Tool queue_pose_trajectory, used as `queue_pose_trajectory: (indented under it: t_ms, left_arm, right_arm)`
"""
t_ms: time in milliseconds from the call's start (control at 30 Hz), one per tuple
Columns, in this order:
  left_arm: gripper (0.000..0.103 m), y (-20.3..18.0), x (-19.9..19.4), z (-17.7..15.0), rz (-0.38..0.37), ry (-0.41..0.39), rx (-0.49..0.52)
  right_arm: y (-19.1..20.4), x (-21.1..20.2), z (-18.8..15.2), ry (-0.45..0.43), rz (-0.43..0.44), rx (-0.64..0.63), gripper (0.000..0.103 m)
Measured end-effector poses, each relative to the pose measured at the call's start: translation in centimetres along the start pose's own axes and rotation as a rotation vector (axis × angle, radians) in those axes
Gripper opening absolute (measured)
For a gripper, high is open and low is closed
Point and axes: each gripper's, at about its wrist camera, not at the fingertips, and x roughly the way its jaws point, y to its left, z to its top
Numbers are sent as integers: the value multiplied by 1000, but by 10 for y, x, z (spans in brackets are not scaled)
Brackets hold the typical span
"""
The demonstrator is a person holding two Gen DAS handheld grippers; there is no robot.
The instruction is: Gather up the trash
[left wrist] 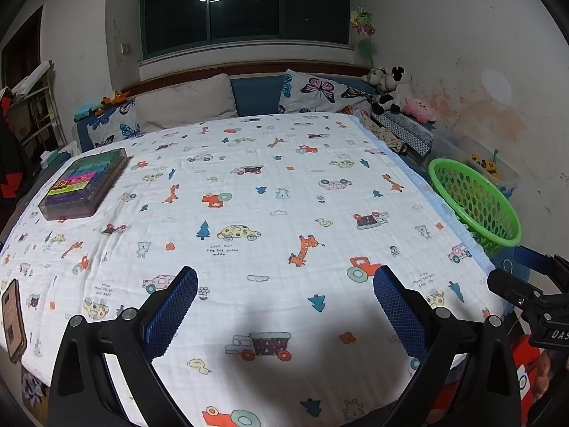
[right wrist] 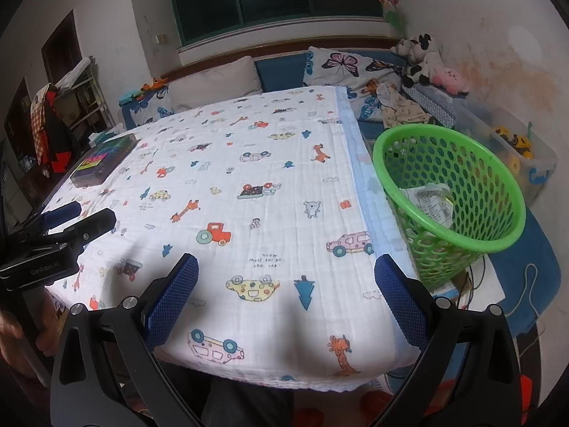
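beside the green basket (right wrist: 458, 192), both your left hand-held gripper (left wrist: 284, 306) and right hand-held gripper (right wrist: 286, 300) hover spread wide and empty; reaching carelessly could tip it, spilling the crumpled wrapper (right wrist: 432, 201).

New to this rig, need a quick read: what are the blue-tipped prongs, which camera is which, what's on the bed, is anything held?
No robot arm: a person holds a two-finger gripper in each hand, with a fisheye camera looking along its fingers. One picture shows the left gripper, the other the right gripper. Both are open and hold nothing. On the cartoon-print blanket lie a box of coloured markers and a phone. Beside the bed, a green mesh basket holds crumpled trash.
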Motion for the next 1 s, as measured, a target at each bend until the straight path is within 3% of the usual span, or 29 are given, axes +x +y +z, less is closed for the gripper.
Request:
queue_pose_trajectory:
  t_ms: [1000]
  left_arm:
    - [96, 4, 11, -6, 17, 35, -6]
  right_arm:
    - [1, 9, -6, 23, 5, 2, 98]
